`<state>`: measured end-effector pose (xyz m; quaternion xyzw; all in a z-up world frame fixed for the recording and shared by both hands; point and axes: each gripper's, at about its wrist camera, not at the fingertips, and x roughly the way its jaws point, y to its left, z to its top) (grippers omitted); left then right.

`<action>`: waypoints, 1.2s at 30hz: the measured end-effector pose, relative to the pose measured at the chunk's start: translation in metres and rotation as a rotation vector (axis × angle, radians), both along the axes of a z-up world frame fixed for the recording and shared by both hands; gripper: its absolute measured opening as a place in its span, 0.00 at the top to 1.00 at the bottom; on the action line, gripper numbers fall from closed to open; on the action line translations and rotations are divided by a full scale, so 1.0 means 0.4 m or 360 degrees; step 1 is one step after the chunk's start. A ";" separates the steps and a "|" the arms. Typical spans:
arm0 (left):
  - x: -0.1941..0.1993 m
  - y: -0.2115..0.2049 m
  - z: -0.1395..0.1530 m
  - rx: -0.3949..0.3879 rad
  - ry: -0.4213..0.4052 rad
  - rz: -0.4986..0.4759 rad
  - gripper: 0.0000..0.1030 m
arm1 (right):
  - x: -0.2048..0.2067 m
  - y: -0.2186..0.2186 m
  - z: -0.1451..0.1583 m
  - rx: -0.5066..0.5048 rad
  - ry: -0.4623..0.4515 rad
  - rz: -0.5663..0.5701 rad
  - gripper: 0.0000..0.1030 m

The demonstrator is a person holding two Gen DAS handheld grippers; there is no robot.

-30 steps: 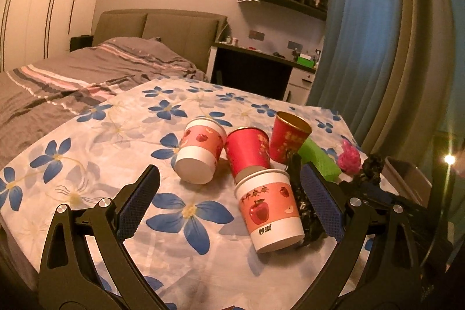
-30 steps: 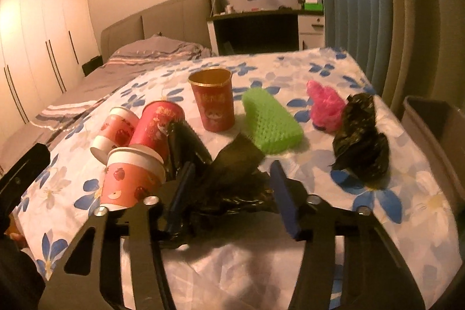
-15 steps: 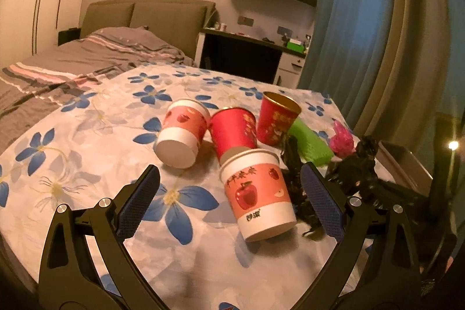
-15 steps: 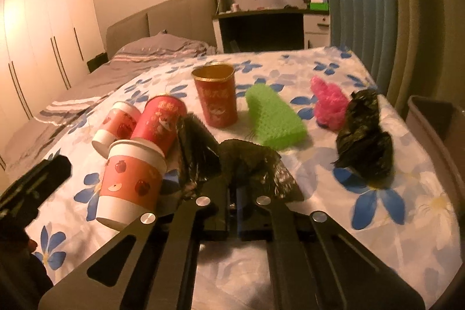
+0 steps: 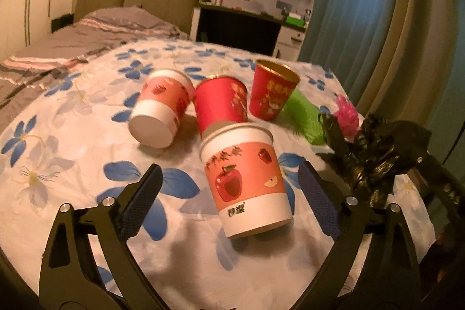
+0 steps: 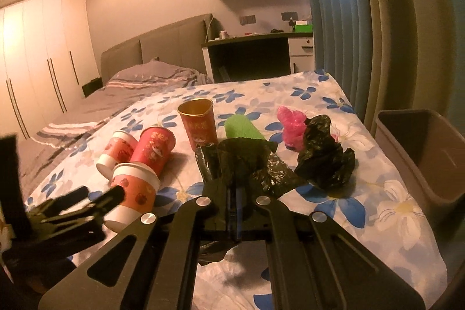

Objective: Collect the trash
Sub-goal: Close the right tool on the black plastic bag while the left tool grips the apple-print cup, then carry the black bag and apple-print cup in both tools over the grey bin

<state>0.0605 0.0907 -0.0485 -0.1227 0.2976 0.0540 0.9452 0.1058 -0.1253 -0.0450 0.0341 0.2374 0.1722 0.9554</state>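
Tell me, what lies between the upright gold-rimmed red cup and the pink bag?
The green foam sleeve lies between red cup and pink bag, seen in both views.

Both wrist views low, facing cups.

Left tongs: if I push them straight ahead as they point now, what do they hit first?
Most likely the upright apple-print paper cup, standing just ahead between the open left tongs, nearer the right finger. Behind it lies a tipped red cup. Depth is uncertain through the fisheye.
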 end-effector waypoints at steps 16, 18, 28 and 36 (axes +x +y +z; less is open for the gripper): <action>0.027 -0.013 -0.031 -0.0060 0.0109 -0.0119 0.42 | -0.017 -0.030 0.018 0.0043 -0.0039 -0.0015 0.97; 0.020 -0.010 -0.028 -0.0065 0.0086 -0.0124 0.43 | -0.020 -0.030 0.020 0.0043 -0.0046 -0.0015 0.97; -0.021 -0.024 0.033 -0.0044 -0.0035 -0.0161 0.43 | -0.034 -0.053 0.042 0.0054 -0.0098 -0.0038 0.97; -0.029 -0.046 0.067 -0.0027 -0.0087 -0.0196 0.43 | -0.044 -0.081 0.062 0.0078 -0.0141 -0.0077 0.97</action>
